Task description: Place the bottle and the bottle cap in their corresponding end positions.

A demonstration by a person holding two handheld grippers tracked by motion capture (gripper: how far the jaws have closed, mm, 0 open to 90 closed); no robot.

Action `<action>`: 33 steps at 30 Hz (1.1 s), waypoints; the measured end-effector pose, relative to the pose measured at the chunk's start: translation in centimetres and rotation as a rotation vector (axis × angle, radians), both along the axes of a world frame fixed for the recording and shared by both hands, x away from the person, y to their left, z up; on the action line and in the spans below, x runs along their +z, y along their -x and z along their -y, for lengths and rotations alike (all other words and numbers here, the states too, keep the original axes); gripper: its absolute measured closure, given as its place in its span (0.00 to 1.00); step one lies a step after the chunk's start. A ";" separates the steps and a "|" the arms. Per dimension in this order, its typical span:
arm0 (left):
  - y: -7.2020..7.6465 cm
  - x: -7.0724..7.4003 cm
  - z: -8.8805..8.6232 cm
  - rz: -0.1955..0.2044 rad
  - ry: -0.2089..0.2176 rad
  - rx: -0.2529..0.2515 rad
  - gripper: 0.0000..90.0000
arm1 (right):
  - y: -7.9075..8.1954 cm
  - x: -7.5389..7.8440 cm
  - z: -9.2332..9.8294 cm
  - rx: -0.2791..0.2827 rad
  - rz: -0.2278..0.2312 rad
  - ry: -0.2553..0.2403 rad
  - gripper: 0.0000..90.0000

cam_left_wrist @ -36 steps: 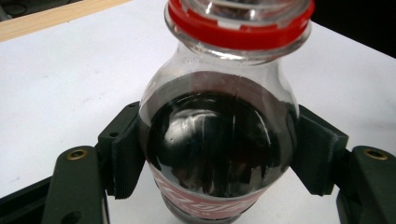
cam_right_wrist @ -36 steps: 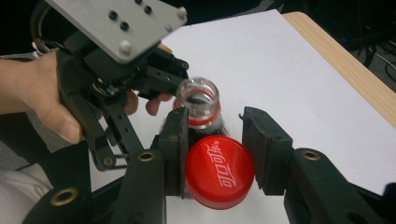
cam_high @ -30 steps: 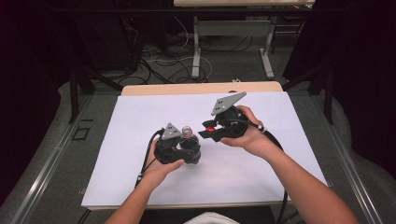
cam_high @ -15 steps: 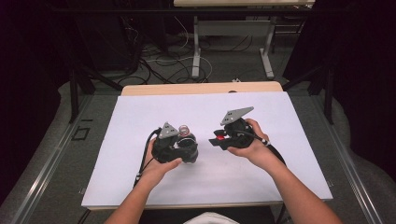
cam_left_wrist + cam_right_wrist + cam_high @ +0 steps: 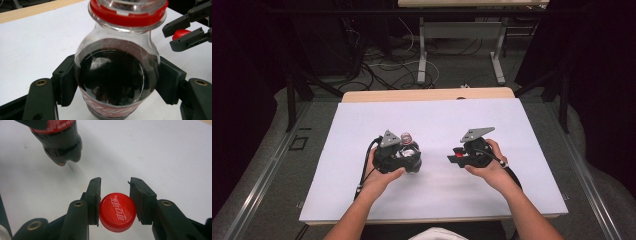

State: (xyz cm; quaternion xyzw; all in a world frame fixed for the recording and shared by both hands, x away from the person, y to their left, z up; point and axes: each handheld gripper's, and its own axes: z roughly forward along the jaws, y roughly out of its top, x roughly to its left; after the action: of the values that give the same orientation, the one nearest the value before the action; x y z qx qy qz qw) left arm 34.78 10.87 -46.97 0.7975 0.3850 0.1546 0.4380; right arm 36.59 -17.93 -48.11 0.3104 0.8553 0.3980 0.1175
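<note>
A small cola bottle (image 5: 117, 75) with dark liquid and a red neck ring stands upright on the white table top (image 5: 357, 125), its mouth uncapped. My left gripper (image 5: 117, 80) is shut on the bottle's body, one pad on each side. In the high view the left gripper (image 5: 398, 156) sits left of centre with the bottle (image 5: 406, 139) rising from it. My right gripper (image 5: 115, 191) is shut on the red screw cap (image 5: 117, 211), holding it flat just above the table. The right gripper (image 5: 458, 156) stays a hand's width right of the bottle (image 5: 60, 140).
The table's wooden back edge (image 5: 427, 94) runs behind the white top. Beyond it are floor cables (image 5: 382, 60) and the legs of another table (image 5: 422, 50). Bare white surface lies all around both hands.
The right gripper has drawn the red cap away from the bottle's mouth, moving right and down toward the table. The left gripper and bottle shifted slightly left.
</note>
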 end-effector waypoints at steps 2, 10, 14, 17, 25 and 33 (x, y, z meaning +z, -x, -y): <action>-0.1 -0.1 0.1 -0.004 0.011 0.013 0.33 | 0.0 -0.5 0.3 -0.010 -0.003 0.003 0.68; -1.2 0.4 0.7 0.003 0.002 0.013 0.33 | 0.2 -1.8 1.1 -0.053 -0.013 -0.001 0.68; -2.3 1.0 1.3 0.010 0.021 0.013 0.33 | 0.2 -1.9 1.4 -0.068 -0.007 0.000 0.68; -3.2 1.4 1.8 0.019 0.034 0.015 0.33 | 0.3 -2.0 1.4 -0.075 -0.013 0.002 0.68; -5.8 2.2 3.4 0.019 0.050 0.026 0.33 | 0.3 -2.3 1.6 -0.082 -0.011 -0.007 0.68; -8.2 1.3 5.2 0.015 0.045 0.040 0.33 | 0.2 -2.3 2.0 -0.089 -0.008 -0.024 0.68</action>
State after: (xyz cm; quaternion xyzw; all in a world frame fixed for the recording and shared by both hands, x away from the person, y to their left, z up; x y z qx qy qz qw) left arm 42.97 5.65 -45.67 0.7783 0.4010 0.1608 0.4556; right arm 36.43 -19.91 -50.44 0.3512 0.8362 0.4014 0.1278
